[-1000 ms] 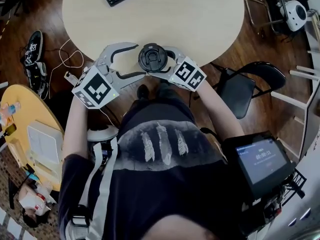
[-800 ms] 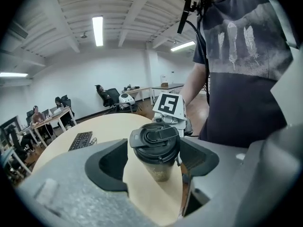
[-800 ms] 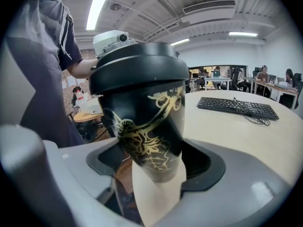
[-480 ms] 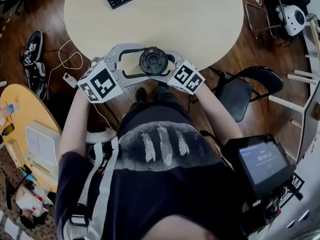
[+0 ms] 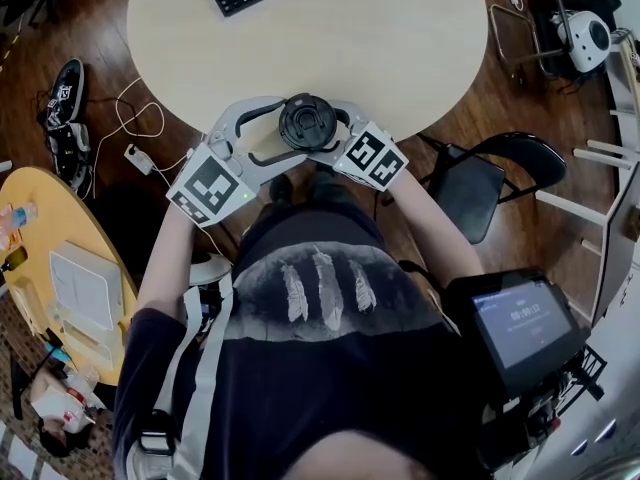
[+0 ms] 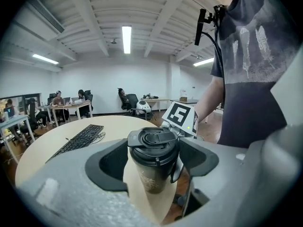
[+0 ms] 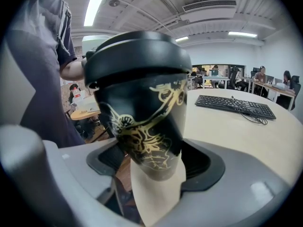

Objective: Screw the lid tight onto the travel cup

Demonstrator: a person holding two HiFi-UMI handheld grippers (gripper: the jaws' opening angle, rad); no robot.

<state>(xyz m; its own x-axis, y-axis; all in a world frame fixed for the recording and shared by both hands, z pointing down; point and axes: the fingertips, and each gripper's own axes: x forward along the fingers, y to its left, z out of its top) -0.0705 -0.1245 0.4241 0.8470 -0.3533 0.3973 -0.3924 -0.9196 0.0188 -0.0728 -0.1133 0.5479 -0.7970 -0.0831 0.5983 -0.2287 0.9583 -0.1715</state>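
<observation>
Left of the travel cup [image 7: 149, 126], that's where the change is. The left gripper [image 5: 295, 126] hung spread and clear off to the cup's left a second ago. It has since swung in, and its jaws now bracket the lid [image 5: 307, 121], one on the far side and one on the near side. In its own view the pads look pressed against the lid's rim on both flanks. I'd call that a pinch, though I can't say how firm. Its marker cube [image 5: 212, 188] has also swung round toward the person in the last half second, so the wrist seems to be turning about the lid.

At the centre, the lid sits level on the cup. The round table [image 5: 400, 48] has its near edge right beneath the cup, but I can't tell whether the cup rests on it.

Right of the cup, the right gripper [image 5: 325, 133] stays clamped on the dark patterned body, below the lid.

That puts one claw on the lid and one on the body, so I judge the tightening twist is on. How tight the lid is can't be read yet.
</observation>
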